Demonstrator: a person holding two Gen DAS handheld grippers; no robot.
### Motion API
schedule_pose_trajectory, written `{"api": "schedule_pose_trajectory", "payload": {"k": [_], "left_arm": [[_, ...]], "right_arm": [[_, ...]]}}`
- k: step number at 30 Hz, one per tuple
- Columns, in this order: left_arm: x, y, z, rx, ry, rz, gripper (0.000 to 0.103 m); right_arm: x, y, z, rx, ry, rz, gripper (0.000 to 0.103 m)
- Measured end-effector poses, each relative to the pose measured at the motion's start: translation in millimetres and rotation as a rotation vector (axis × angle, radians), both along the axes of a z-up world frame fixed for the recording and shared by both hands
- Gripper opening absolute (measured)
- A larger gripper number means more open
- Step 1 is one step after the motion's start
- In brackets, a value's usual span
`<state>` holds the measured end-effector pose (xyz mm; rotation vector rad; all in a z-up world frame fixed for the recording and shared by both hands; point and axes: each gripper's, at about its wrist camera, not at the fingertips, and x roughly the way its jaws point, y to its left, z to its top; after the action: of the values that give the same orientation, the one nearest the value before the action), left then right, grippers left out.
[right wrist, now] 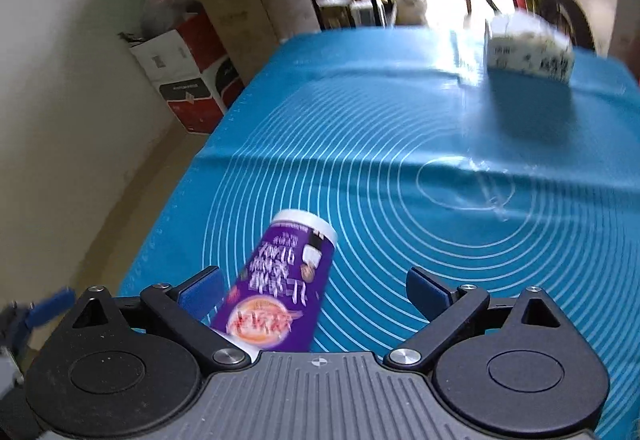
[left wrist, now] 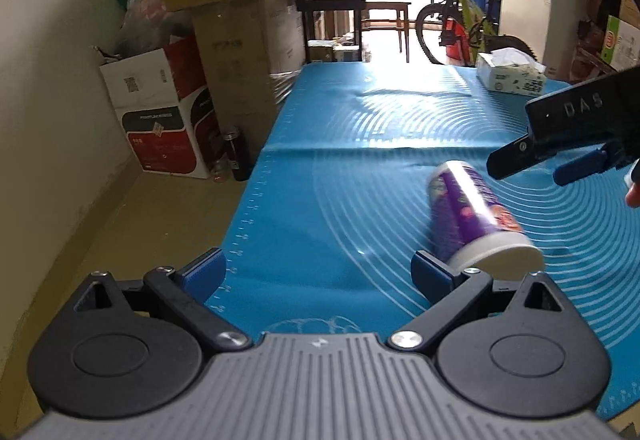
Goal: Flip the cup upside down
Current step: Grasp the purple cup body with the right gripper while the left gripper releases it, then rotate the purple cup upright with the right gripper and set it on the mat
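The cup [left wrist: 478, 216] is purple with a white band at each end and printed lettering and a reddish picture on its side. It is blurred in both views and leans well over on the blue mat [left wrist: 340, 168] that covers the bench. From my left tool's camera its wide white end is low and near me, and its narrower end points up and away. From my right tool's camera the cup [right wrist: 280, 280] runs from between the fingers up and away to the right, its white end farthest from me. I cannot tell whether it touches the mat or is just above it. My left tool [left wrist: 320, 272] is spread wide with nothing between its blue pads [left wrist: 204, 272]. Its right-hand finger is just beside the cup's wide end, and I cannot tell whether they touch. My right tool [right wrist: 314, 292] is also wide apart. The cup lies in its gap close against the left-hand pad [right wrist: 200, 294], while the other pad is well apart from it, so nothing is clamped. In the left camera view my right tool [left wrist: 532, 164] shows from the side at the right edge, just beyond the cup's far end, fingers apart. A white box [left wrist: 510, 74] with dark print sits at the far right of the mat, well apart from the cup.
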<state>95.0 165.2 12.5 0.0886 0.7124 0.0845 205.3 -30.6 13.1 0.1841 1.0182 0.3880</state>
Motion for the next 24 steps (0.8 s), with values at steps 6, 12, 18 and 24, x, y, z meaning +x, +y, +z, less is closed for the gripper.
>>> {"api": "schedule_pose_trajectory", "payload": {"k": [6,12,18,24], "left_arm": [[14.8,8.5,-6.9,-0.016,0.013,0.026,0.098],[23.8,7.2,-16.5,-0.021,0.042,0.032,0.098],[30.9,5.5,-22.1,-0.013,0.063,0.027,0.098],[31.4,2.3,-20.8,-0.029,0.065,0.025,0.098]], "right_arm": [[36.5,7.3,-22.3,0.059,0.125,-0.027,0.09],[57.0,23.7,-54.1,0.094,0.233,0.016,0.083],[62.2,30.0,-58.1,0.163,0.26,0.07,0.063],[47.2,23.4,-47.6,0.179,0.17,0.084,0.063]]}}
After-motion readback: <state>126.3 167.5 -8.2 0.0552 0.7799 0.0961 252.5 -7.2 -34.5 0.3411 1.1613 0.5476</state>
